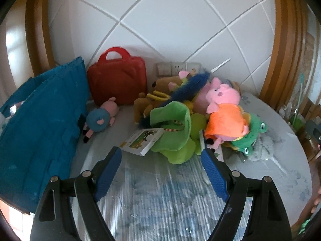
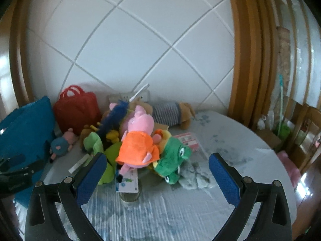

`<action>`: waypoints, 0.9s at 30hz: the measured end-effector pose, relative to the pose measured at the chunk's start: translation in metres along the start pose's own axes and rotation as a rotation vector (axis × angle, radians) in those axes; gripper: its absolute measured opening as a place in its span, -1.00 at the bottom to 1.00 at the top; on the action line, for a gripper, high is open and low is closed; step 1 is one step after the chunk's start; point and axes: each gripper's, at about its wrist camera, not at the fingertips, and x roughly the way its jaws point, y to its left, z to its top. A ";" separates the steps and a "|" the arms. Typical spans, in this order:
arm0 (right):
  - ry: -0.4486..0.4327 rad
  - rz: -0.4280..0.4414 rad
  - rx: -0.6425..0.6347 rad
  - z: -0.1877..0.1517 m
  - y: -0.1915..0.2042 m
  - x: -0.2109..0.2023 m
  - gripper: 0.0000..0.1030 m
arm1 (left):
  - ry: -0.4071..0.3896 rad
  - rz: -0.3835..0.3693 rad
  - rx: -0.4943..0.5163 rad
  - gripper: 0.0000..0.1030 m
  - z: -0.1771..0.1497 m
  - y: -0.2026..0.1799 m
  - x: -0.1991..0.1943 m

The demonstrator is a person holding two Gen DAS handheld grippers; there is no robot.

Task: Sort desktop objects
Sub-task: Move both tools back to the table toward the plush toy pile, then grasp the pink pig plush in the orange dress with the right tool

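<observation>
A heap of soft toys lies on the table (image 1: 152,190) against the tiled wall. On top sits a pink pig in an orange dress (image 1: 226,120) (image 2: 138,146), flanked by a green frog (image 1: 252,134) (image 2: 174,160) and a lime-green plush (image 1: 174,132). A small booklet (image 1: 142,141) leans on the lime plush. A little pig in a blue top (image 1: 100,118) (image 2: 60,144) lies apart at the left. My left gripper (image 1: 161,154) is open just short of the booklet and lime plush. My right gripper (image 2: 158,160) is open, with the pig and frog in line beyond its fingers.
A teal fabric bin (image 1: 40,124) (image 2: 26,124) stands at the left, a red toy case (image 1: 118,80) (image 2: 77,108) behind it by the wall. A striped brown plush (image 2: 170,113) and a pink box (image 2: 187,139) lie at the back right. A small glass jar (image 2: 129,194) holds a card. Wooden frames flank the table.
</observation>
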 end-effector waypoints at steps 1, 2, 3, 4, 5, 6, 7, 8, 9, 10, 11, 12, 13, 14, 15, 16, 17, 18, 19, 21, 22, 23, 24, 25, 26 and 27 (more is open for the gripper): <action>0.012 0.004 -0.009 0.002 0.001 0.010 1.00 | 0.011 0.003 0.001 0.59 0.002 0.000 0.008; 0.017 0.011 -0.015 0.005 0.002 0.022 1.00 | 0.017 0.009 0.000 0.59 0.003 -0.001 0.014; 0.018 0.021 -0.016 0.008 0.003 0.030 1.00 | 0.024 0.017 -0.008 0.59 0.003 -0.001 0.021; 0.023 0.037 -0.017 0.009 0.004 0.041 1.00 | 0.040 0.026 -0.027 0.59 0.003 -0.001 0.032; 0.044 0.055 -0.022 0.012 0.005 0.057 1.00 | 0.053 0.027 -0.035 0.59 0.003 -0.002 0.039; 0.058 0.067 -0.028 0.013 0.006 0.065 1.00 | 0.075 0.033 -0.042 0.59 0.003 -0.004 0.048; 0.081 0.083 -0.040 0.016 0.008 0.078 1.00 | 0.092 0.041 -0.046 0.59 0.004 -0.008 0.058; 0.099 0.089 -0.049 0.018 0.009 0.091 1.00 | 0.104 0.046 -0.049 0.59 0.005 -0.011 0.067; 0.109 0.094 -0.052 0.019 0.010 0.100 1.00 | 0.115 0.048 -0.055 0.59 0.006 -0.015 0.076; 0.123 0.110 -0.055 0.020 0.011 0.113 1.00 | 0.120 0.048 -0.059 0.59 0.006 -0.017 0.082; 0.133 0.119 -0.058 0.020 0.012 0.121 1.00 | 0.128 0.048 -0.064 0.59 0.007 -0.019 0.088; 0.149 0.127 -0.065 0.020 0.014 0.132 1.00 | 0.142 0.047 -0.068 0.59 0.007 -0.023 0.099; 0.159 0.131 -0.067 0.019 0.014 0.138 1.00 | 0.153 0.048 -0.067 0.59 0.007 -0.026 0.106; 0.172 0.143 -0.067 0.018 0.015 0.148 1.00 | 0.163 0.052 -0.065 0.59 0.007 -0.028 0.113; 0.180 0.160 -0.065 0.017 0.015 0.153 1.00 | 0.173 0.055 -0.063 0.59 0.007 -0.030 0.119; 0.184 0.169 -0.062 0.017 0.015 0.158 1.00 | 0.187 0.057 -0.061 0.59 0.007 -0.032 0.127; 0.191 0.181 -0.050 0.016 0.013 0.165 1.00 | 0.195 0.057 -0.058 0.59 0.007 -0.034 0.133; 0.201 0.187 -0.039 0.018 0.012 0.172 1.00 | 0.204 0.059 -0.053 0.59 0.007 -0.036 0.139; 0.210 0.188 -0.033 0.018 0.011 0.178 1.00 | 0.211 0.063 -0.051 0.59 0.008 -0.037 0.146; 0.224 0.184 -0.029 0.019 0.010 0.189 1.00 | 0.223 0.059 -0.051 0.59 0.009 -0.038 0.157; 0.226 0.181 -0.029 0.019 0.010 0.194 1.00 | 0.228 0.059 -0.050 0.59 0.010 -0.039 0.163; 0.227 0.181 -0.027 0.019 0.010 0.196 1.00 | 0.231 0.060 -0.048 0.59 0.011 -0.040 0.167; 0.229 0.181 -0.027 0.020 0.012 0.201 1.00 | 0.234 0.060 -0.047 0.59 0.013 -0.041 0.172; 0.231 0.181 -0.029 0.021 0.013 0.204 1.00 | 0.233 0.058 -0.047 0.59 0.015 -0.041 0.176; 0.231 0.179 -0.032 0.022 0.015 0.209 1.00 | 0.232 0.053 -0.046 0.59 0.017 -0.042 0.180; 0.232 0.177 -0.034 0.023 0.017 0.215 1.00 | 0.227 0.046 -0.046 0.59 0.021 -0.043 0.183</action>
